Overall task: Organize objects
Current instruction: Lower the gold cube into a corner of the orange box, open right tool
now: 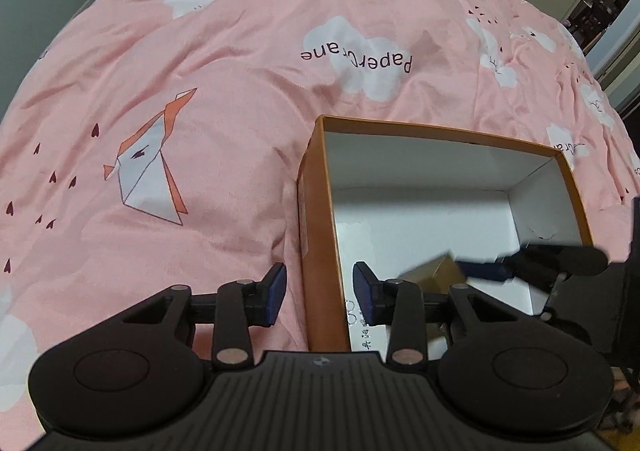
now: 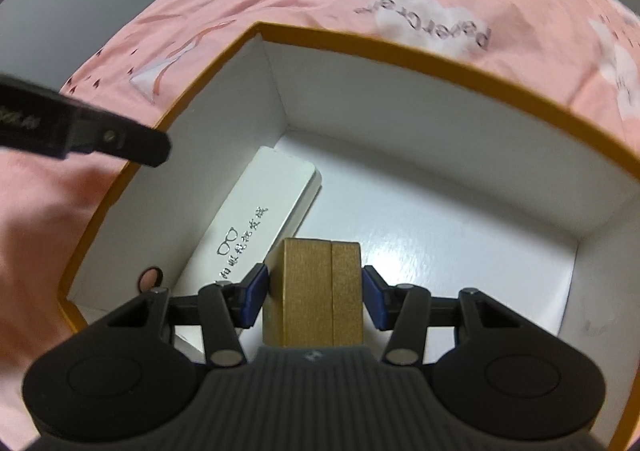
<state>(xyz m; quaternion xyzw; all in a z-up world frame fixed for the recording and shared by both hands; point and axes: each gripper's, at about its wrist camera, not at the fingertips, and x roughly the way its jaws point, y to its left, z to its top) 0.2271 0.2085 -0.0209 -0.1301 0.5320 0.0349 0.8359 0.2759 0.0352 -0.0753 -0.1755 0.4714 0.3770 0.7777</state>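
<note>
Two grippers work over a pink bedspread (image 1: 208, 63) printed with white clouds, small hearts and an origami crane. At nine o'clock in the left wrist view lies that crane print, and the bedspread's far edge is cut off by the round lens. The left gripper (image 1: 319, 295) straddles the near left wall of an orange box (image 1: 316, 187) with a white interior; its jaws stand apart with nothing clamped, one blue pad outside the wall and one inside, and whether either pad touches the card is hard to tell. At three o'clock in that view the right gripper's fingers reach in blurred, with only a corner of a gold box (image 1: 436, 271) showing behind the left gripper's linkage. In the right wrist view, a dark blurred finger of the left gripper crosses the box rim at nine o'clock. Toward seven o'clock on the box floor lies a flat white carton (image 2: 256, 223) printed with a glasses symbol and characters too small to read; its near end is hidden behind the gripper. At six o'clock the right gripper (image 2: 314, 289) is clamped on the gold box (image 2: 320, 287), a textured gold block with a seam down its face, held above the white floor inside the orange box (image 2: 440, 51). Its lower end is hidden behind the gripper body.
</note>
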